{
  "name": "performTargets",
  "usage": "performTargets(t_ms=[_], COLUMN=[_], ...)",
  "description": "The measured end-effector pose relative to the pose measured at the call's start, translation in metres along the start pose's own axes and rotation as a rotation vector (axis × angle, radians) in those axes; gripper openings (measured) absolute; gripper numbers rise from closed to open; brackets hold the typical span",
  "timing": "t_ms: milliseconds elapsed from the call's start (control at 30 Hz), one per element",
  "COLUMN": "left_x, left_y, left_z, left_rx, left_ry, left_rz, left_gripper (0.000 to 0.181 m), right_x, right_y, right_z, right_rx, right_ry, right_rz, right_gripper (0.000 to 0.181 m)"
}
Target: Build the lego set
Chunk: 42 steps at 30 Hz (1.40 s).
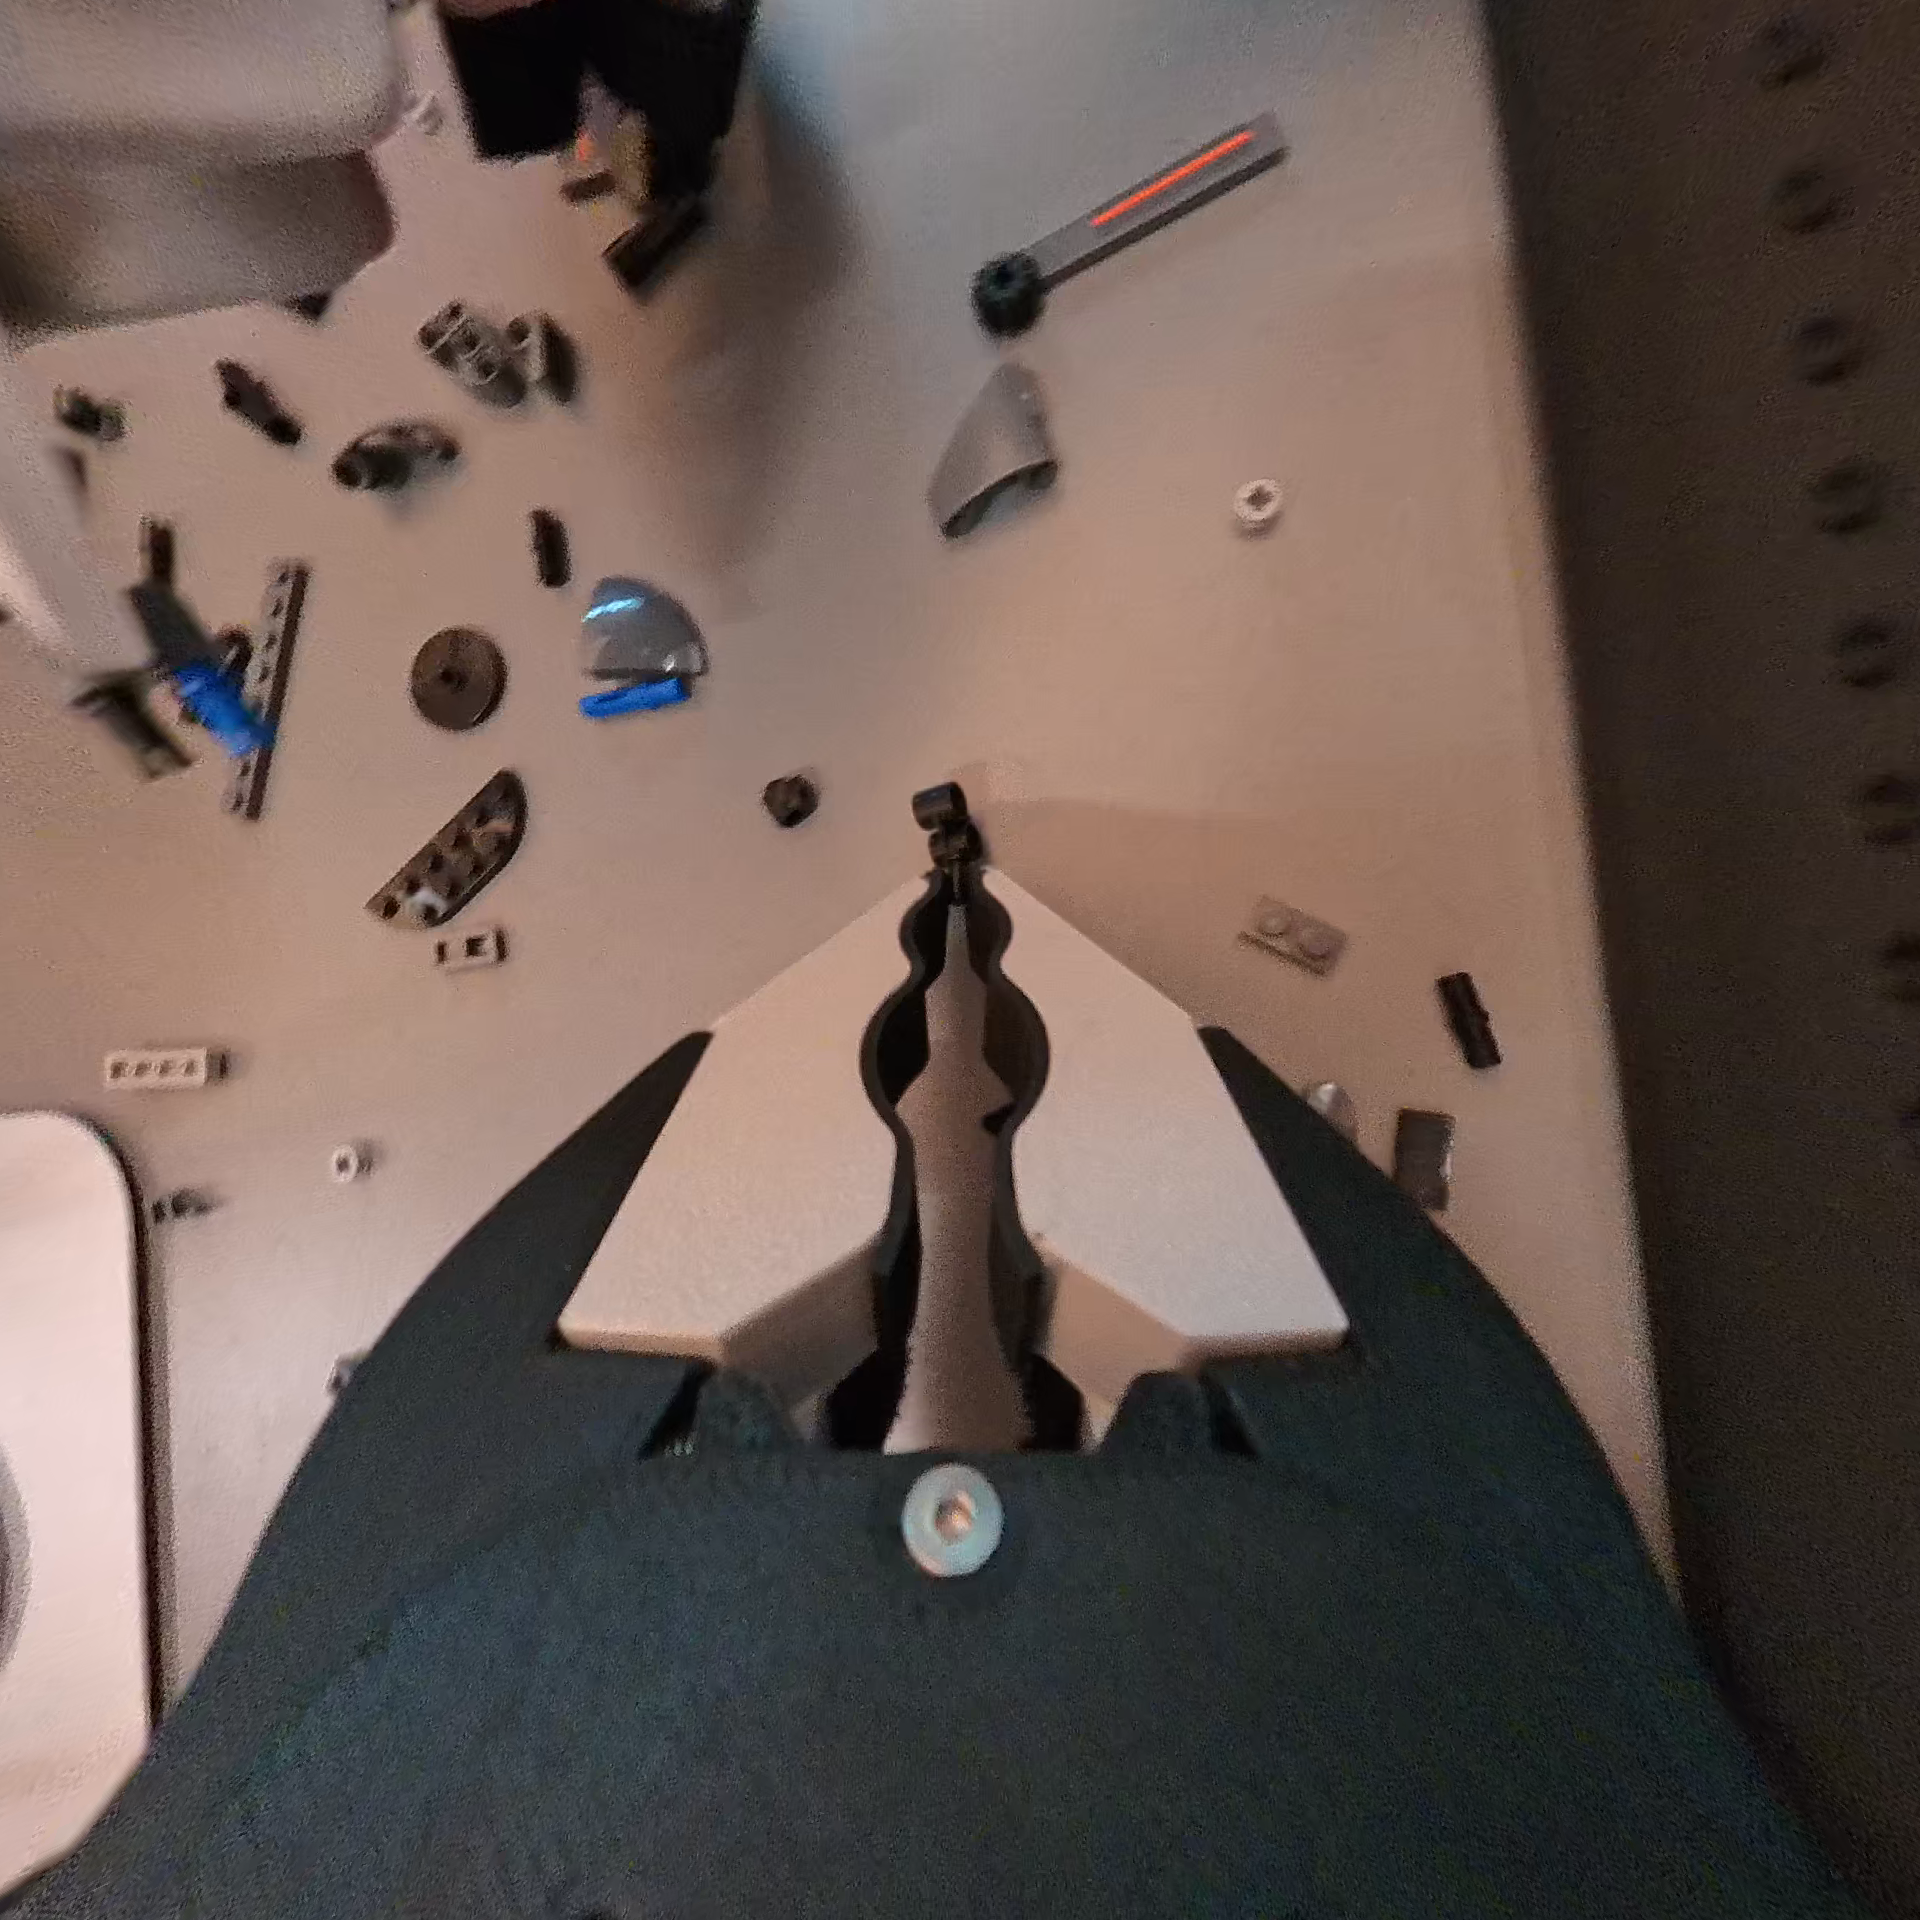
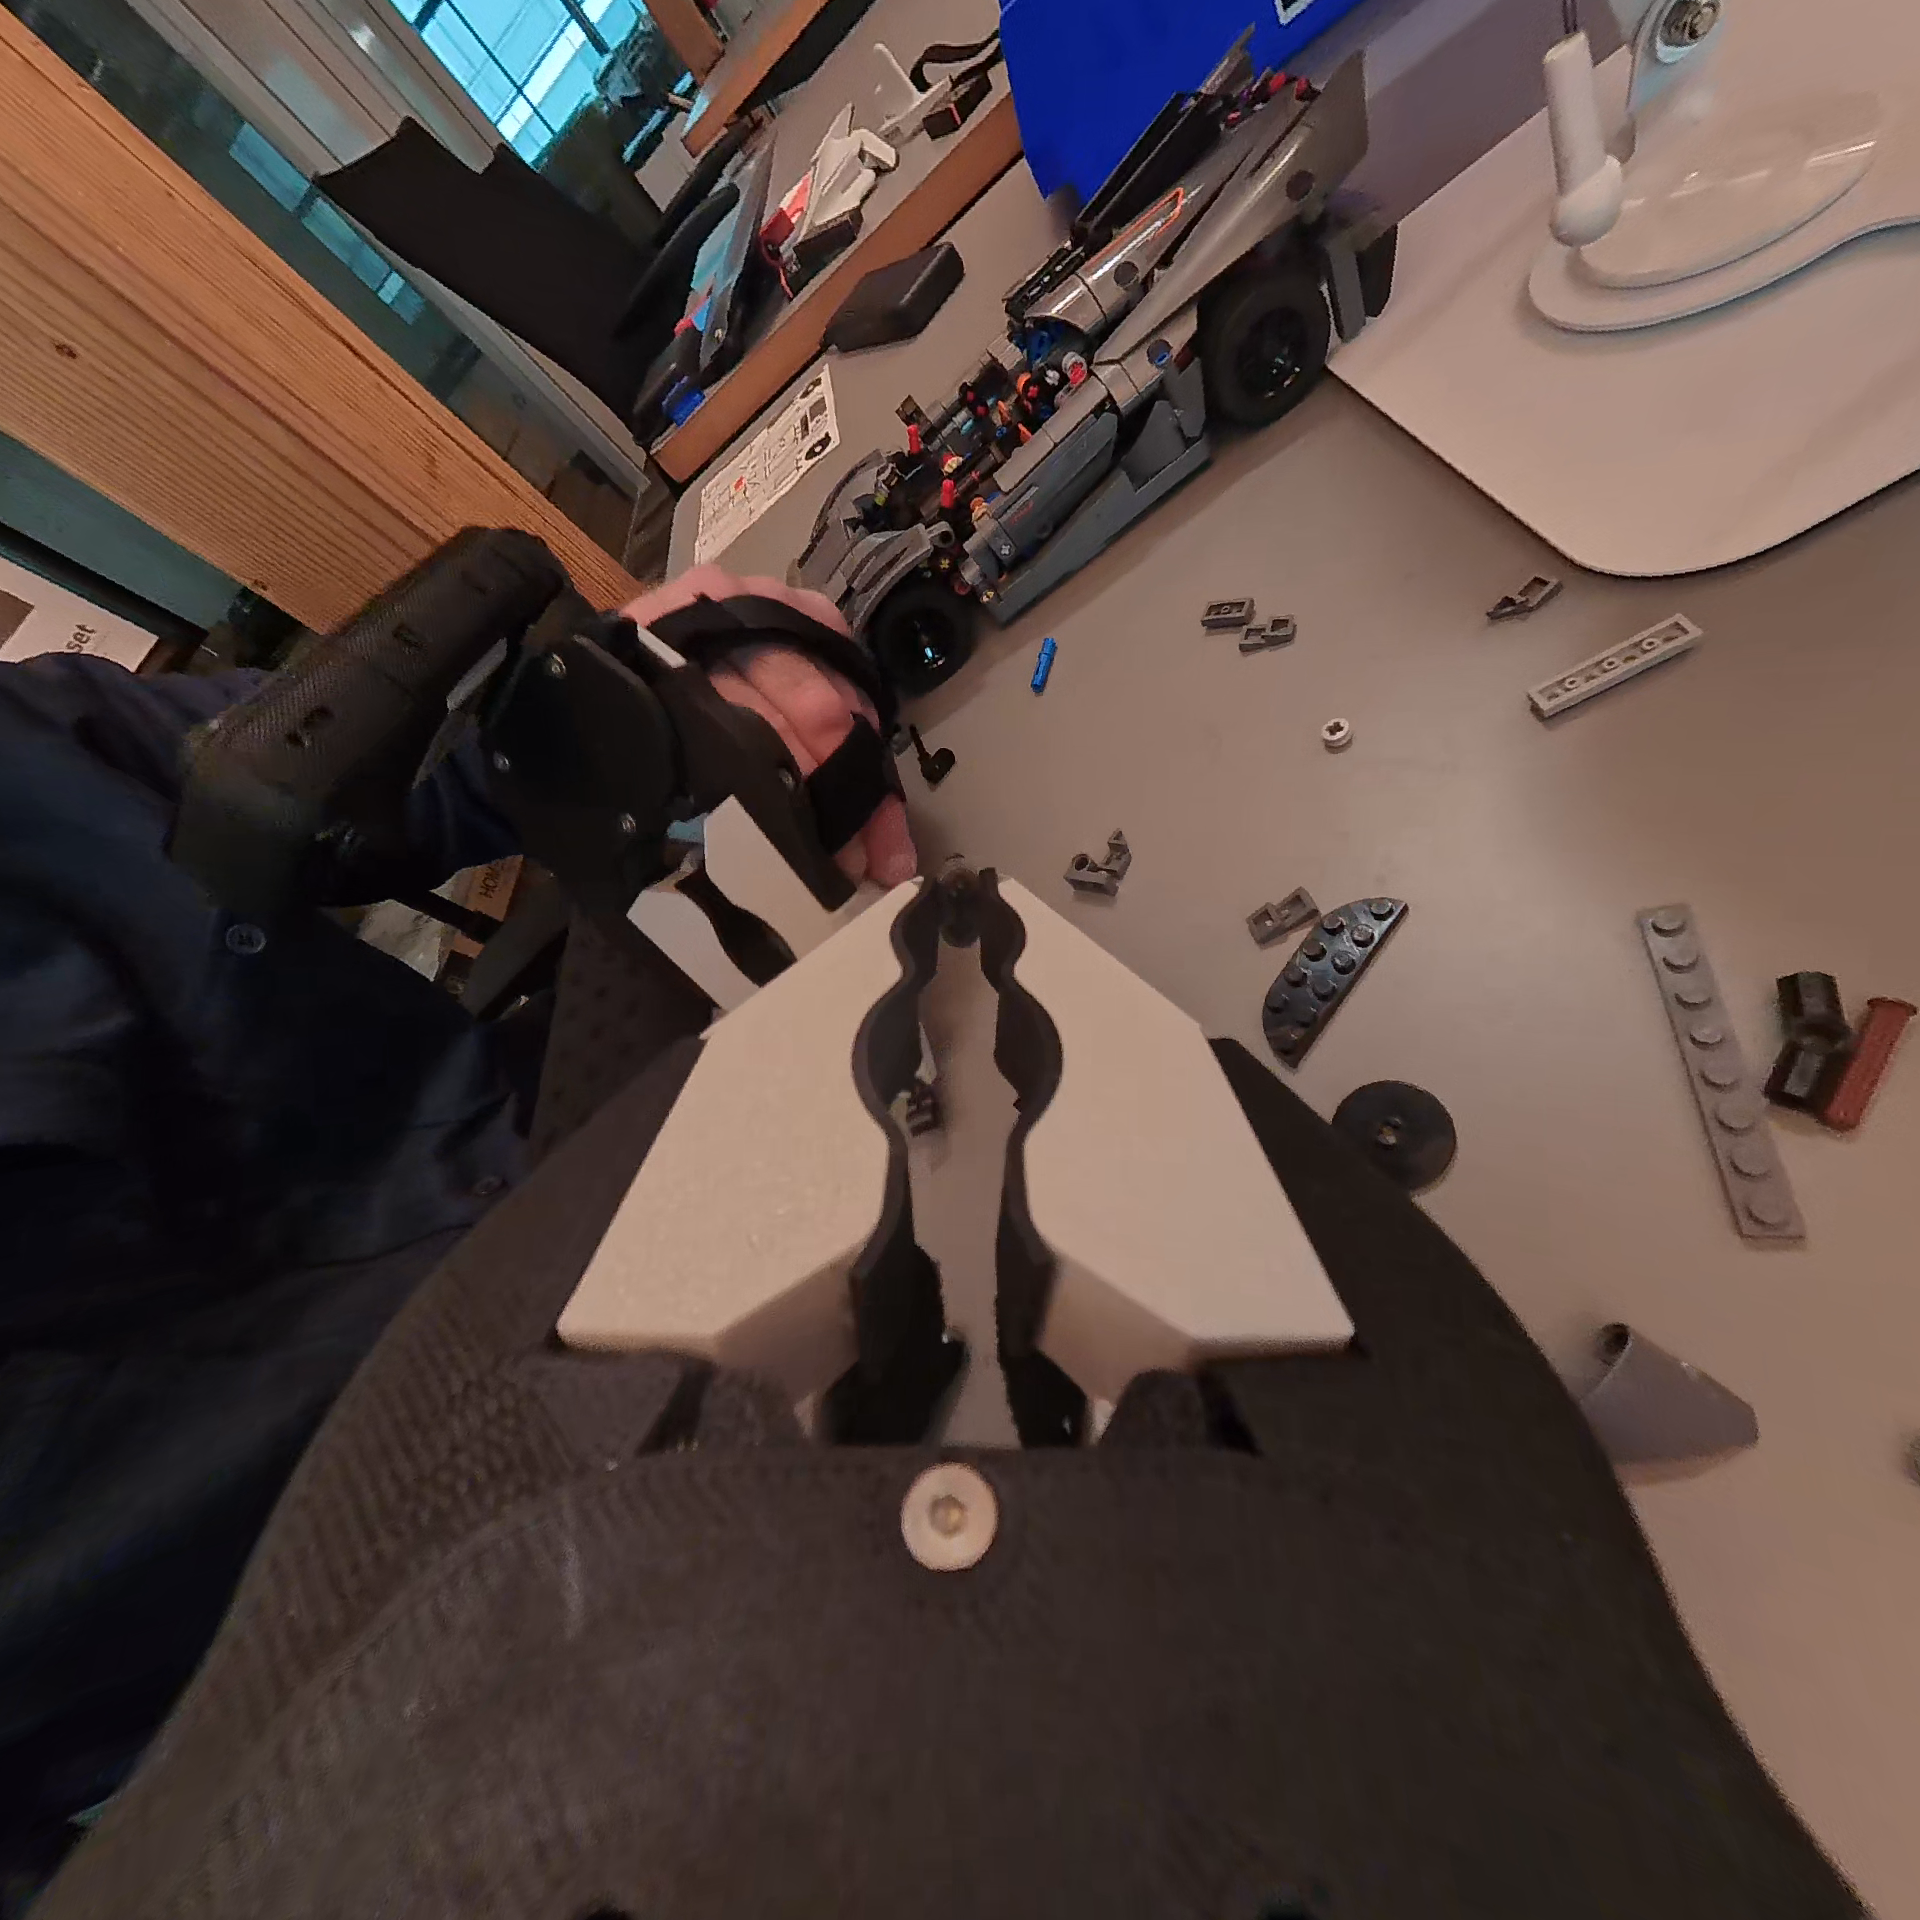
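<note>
My left tongs (image 1: 951, 883) are pressed together on a tiny black connector piece (image 1: 943, 821), which sticks out beyond the tips, held above the counter (image 1: 1195, 644) among the scattered parts. My right tongs (image 2: 958, 894) are nearly closed around a small dark piece (image 2: 958, 914) at their tips; whether it is the same connector I cannot tell, though the two pairs meet there. I judge this piece light, stiff and slick, easy to flick away, so I would pinch it across its flat sides, near the middle. The half-built car (image 2: 1091, 416) stands well apart, toward the counter's far edge.
</note>
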State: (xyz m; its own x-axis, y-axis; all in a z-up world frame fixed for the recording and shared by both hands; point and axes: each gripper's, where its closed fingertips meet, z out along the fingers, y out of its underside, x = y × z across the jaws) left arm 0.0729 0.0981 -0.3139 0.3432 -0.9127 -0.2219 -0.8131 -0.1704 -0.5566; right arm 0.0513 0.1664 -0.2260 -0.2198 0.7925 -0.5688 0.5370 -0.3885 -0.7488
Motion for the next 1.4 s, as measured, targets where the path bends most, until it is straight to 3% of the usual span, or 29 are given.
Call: performTargets(t_ms=[200,400,533,700,933,1067,1267,1400], left_x=[-0.027,-0.019,-0.013,-0.015,0.003,-0.013,-0.023,-0.022], left_y=[0.031,0.031,0.028,0.028,0.015,0.020,0.022,0.020], left_z=[-0.007,-0.009,-0.010,-0.014,-0.009,-0.015,-0.008,-0.004], left_rx=[-0.104,-0.097,-0.079,-0.037,-0.003,0.007,-0.028,-0.026], left_ry=[-0.094,-0.051,-0.005,0.042,0.112,0.048,-0.038,-0.039], left_rz=[-0.135,-0.175,-0.175,-0.231,-0.173,-0.179,-0.154,-0.134], left_gripper=[0.001,0.002,0.016,0.017,0.016,0.015,0.038,0.021], right_x=[0.007,0.006,0.006,0.006,0.006,0.005,0.004,0.004], right_y=[0.006,0.011,0.011,0.008,0.008,0.007,0.007,0.007], right_z=[0.004,0.011,0.011,0.008,0.007,0.006,0.006,0.007], right_rx=[-0.034,-0.065,-0.067,-0.053,-0.056,-0.050,-0.053,-0.055], right_ry=[0.033,0.038,0.044,0.049,0.050,0.050,0.048,0.048], right_rz=[0.004,-0.004,-0.008,-0.007,-0.011,-0.013,-0.018,-0.018], right_gripper=[0.005,0.005,0.005,0.005,0.005,0.005,0.005,0.005])
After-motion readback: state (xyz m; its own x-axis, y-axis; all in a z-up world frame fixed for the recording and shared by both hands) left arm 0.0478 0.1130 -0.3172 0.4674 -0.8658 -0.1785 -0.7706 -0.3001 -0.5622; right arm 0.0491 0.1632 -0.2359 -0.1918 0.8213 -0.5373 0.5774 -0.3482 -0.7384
